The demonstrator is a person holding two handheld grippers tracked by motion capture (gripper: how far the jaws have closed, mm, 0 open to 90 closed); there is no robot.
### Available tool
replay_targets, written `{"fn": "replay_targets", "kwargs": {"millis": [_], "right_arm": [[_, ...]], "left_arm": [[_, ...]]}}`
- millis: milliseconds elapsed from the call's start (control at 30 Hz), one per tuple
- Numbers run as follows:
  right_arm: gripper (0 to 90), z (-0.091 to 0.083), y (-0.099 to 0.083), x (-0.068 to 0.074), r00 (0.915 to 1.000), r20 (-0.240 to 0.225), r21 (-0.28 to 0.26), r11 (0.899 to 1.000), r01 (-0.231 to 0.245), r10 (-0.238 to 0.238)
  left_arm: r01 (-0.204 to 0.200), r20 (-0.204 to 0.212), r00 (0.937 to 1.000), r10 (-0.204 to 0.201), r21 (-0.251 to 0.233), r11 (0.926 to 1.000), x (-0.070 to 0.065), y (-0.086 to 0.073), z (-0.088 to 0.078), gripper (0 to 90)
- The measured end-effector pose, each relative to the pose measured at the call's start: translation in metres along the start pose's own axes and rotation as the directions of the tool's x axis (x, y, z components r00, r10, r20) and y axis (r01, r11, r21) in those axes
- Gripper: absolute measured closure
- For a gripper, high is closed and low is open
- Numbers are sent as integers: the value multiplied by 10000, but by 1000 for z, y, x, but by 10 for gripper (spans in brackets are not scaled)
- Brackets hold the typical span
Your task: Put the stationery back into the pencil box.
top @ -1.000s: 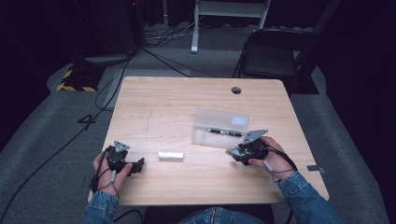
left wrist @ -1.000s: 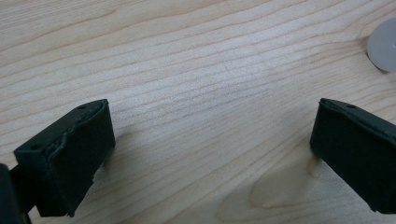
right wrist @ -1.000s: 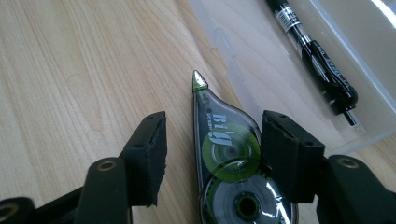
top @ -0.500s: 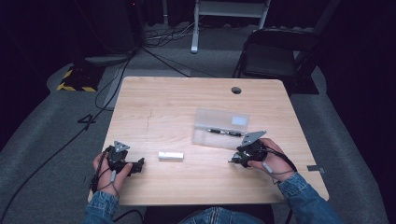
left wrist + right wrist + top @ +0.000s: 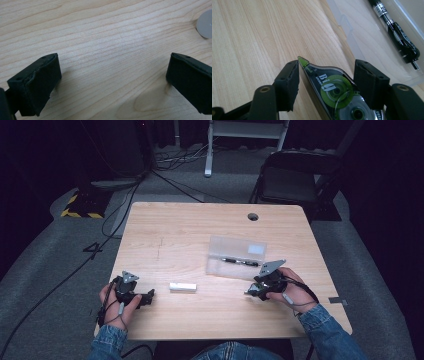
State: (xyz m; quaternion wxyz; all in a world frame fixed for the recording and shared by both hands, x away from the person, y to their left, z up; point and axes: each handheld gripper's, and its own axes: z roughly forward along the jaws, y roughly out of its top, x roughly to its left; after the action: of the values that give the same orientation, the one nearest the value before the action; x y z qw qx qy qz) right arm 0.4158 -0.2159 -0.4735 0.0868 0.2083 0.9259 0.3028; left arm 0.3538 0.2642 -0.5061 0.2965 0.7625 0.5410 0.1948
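Meanwhile, edged the right tool (image 5: 254,292), clamped on a tape dispenser (image 5: 337,92), down-frame from the clear case (image 5: 237,256); left tool (image 5: 148,296) idle, gaping.

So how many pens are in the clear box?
1. A single black pen lies inside the clear box on the table's right side, just beyond the right gripper. The right gripper view shows that pen too; none looks hidden.
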Motion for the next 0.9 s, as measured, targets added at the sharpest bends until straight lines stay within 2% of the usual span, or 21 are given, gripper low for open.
{"fn": "replay_targets", "kwargs": {"millis": [267, 500, 667, 733, 900], "right_arm": [[367, -1, 0, 2, 9998, -147, 198, 9998, 102, -99], [382, -4, 2, 7, 9996, -289, 396, 9992, -1, 13], [374, -6, 3, 9, 9992, -281, 273, 9992, 278, -271], [353, -6, 4, 9, 9969, -296, 98, 9973, 726, -723], [341, -3, 1, 7, 9963, -429, 300, 9966, 764, -751]], "left_arm": [[-2, 3, 10000, 2, 0, 10000, 0, 0, 0, 2], [-3, 4, 10000, 3, 3, 10000, 0, 0, 0, 2], [1, 5, 10000, -1, 2, 10000, 0, 0, 0, 2], [0, 4, 10000, 0, 0, 10000, 0, 0, 0, 2], [0, 5, 10000, 0, -1, 10000, 0, 0, 0, 2]]}}
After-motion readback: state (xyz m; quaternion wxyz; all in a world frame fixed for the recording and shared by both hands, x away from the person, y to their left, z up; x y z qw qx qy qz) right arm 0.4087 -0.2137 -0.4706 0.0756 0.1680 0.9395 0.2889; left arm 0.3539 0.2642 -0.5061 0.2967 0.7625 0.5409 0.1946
